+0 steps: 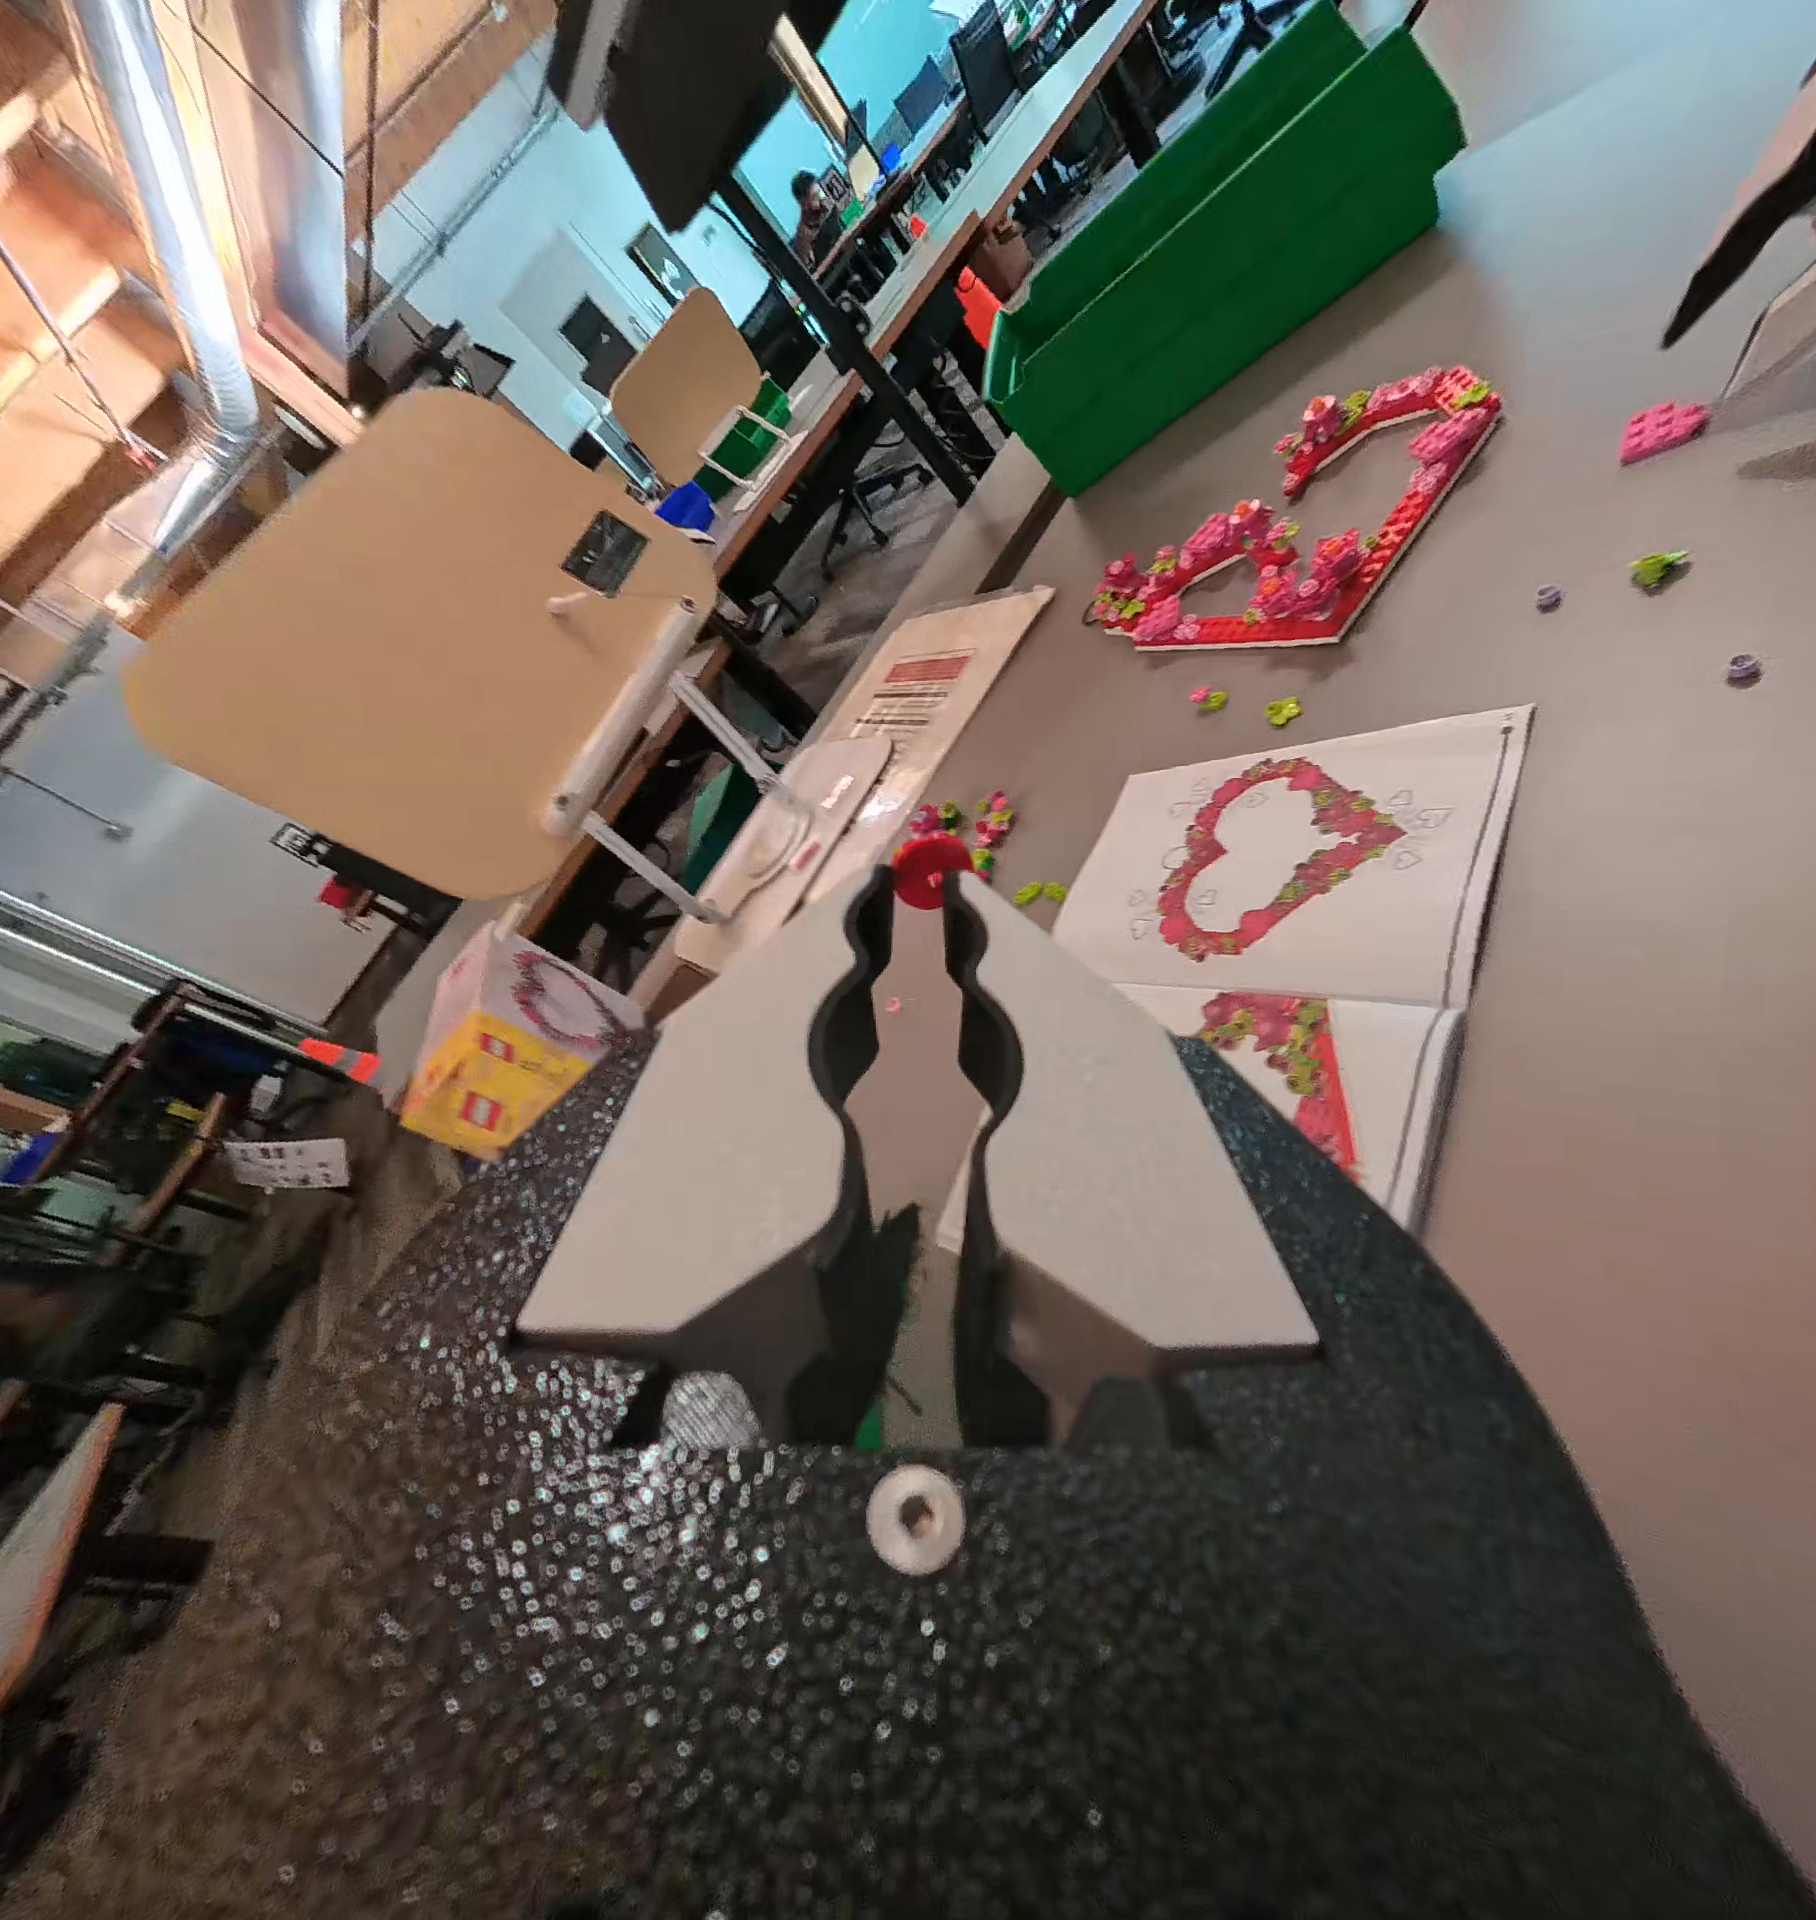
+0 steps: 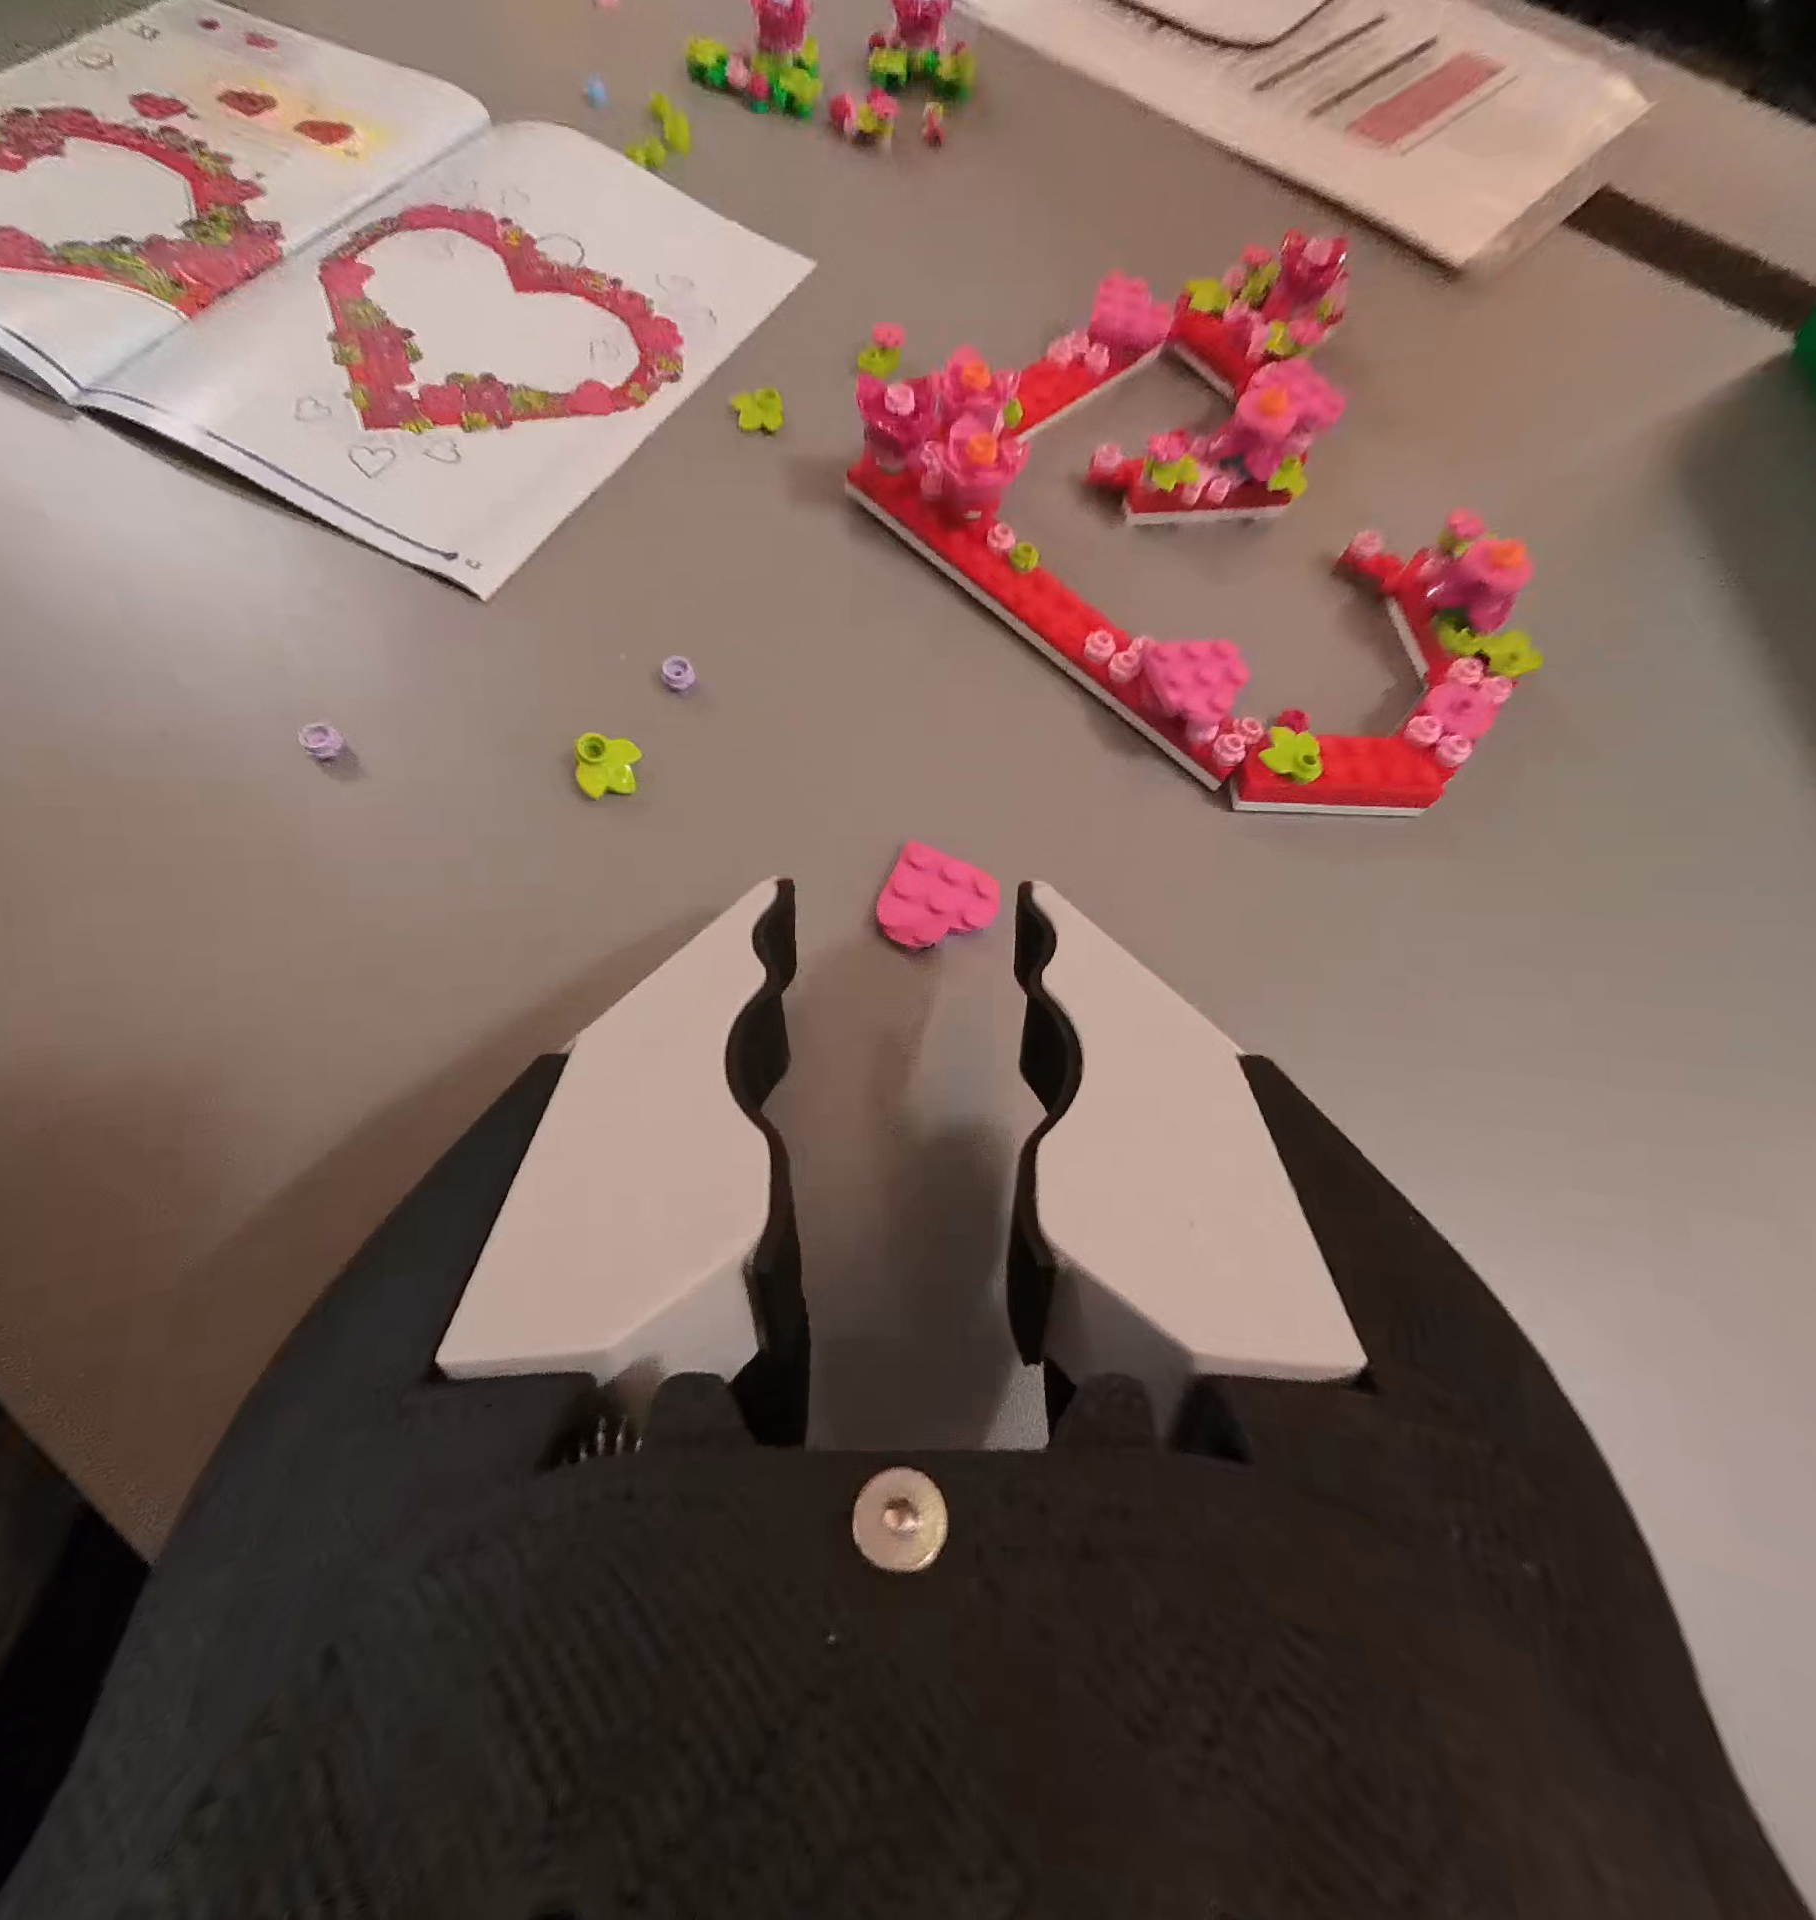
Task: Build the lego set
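Red round piece [image 1: 923, 871] in left tongs [image 1: 925, 883] | right tongs [image 2: 904, 891] agape | booklet [image 2: 384, 343] writing illegible

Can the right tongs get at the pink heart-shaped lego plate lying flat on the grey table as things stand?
Probably yes. The right tongs are open, and the pink heart-shaped lego plate lies just ahead of the tips on bare grey table, nothing between them. Lying flat, it may be awkward to pinch.

No legible text, print on paper bag [image 1: 919, 691] & yellow box [image 1: 488, 1081] too blurred
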### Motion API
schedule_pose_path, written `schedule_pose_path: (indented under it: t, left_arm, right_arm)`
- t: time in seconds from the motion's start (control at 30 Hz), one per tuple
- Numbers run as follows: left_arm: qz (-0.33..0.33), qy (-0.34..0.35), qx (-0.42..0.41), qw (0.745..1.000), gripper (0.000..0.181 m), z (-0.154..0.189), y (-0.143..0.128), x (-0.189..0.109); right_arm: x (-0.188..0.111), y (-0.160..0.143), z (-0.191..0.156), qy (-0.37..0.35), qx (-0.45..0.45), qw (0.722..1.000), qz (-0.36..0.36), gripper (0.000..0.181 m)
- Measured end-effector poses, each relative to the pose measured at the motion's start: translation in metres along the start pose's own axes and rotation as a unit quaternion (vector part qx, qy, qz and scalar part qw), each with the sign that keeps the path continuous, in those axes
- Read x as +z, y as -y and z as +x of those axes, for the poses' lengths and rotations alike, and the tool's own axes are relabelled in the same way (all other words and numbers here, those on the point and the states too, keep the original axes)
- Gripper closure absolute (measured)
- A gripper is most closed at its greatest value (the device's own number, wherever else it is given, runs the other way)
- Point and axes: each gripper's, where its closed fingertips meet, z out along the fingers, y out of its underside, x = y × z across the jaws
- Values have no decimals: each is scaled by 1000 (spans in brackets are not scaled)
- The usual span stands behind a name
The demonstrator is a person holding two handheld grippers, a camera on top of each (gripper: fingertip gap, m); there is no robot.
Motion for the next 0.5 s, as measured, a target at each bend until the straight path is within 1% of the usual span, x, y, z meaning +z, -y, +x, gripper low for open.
schedule_pose_path:
  t: [0.07,0.33,0.5]
  left_arm:
    - [-2,-9,-24,1000,174,11,-4,5]
    - [3,13,-124,992,174,28,-15,18]
    - [5,10,-161,987,174,42,-22,31]
  right_arm:
    - [5,-4,1,12,8,1000,-8,140]
    - [17,-11,8,30,-2,999,-41,142]
    - [20,-11,10,29,-10,998,-47,148]
